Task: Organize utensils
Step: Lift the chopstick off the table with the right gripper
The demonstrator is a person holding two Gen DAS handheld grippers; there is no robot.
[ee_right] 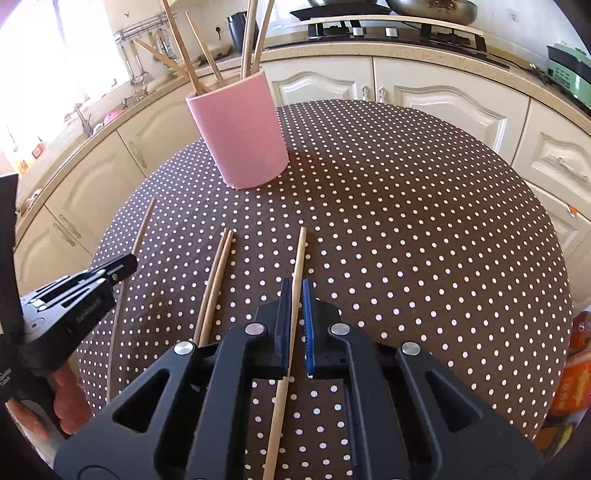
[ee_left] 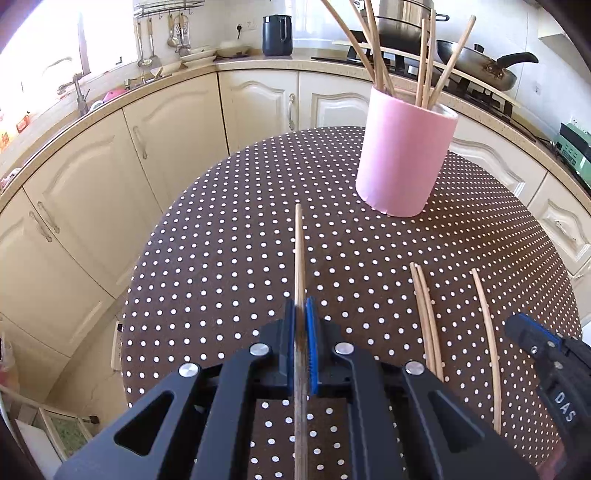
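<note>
Left gripper [ee_left: 301,314] clenches 1 chopstick [ee_left: 300,254]; right gripper [ee_right: 295,295] clenches another [ee_right: 300,254]. 2 chopsticks [ee_right: 218,273] lie between them; pink cup [ee_right: 243,136] near the table's [ee_right: 424,229] far edge.

a home kitchen: cream cabinets [ee_left: 255,99] under a curved counter [ee_left: 258,64], a sink tap [ee_left: 79,92], hanging ladles [ee_left: 173,33], a stove [ee_right: 395,31] with pans [ee_left: 476,64], a kettle [ee_left: 277,35].

Upright chopsticks [ee_left: 373,40] in the pink holder [ee_left: 402,155] run off-frame.
</note>
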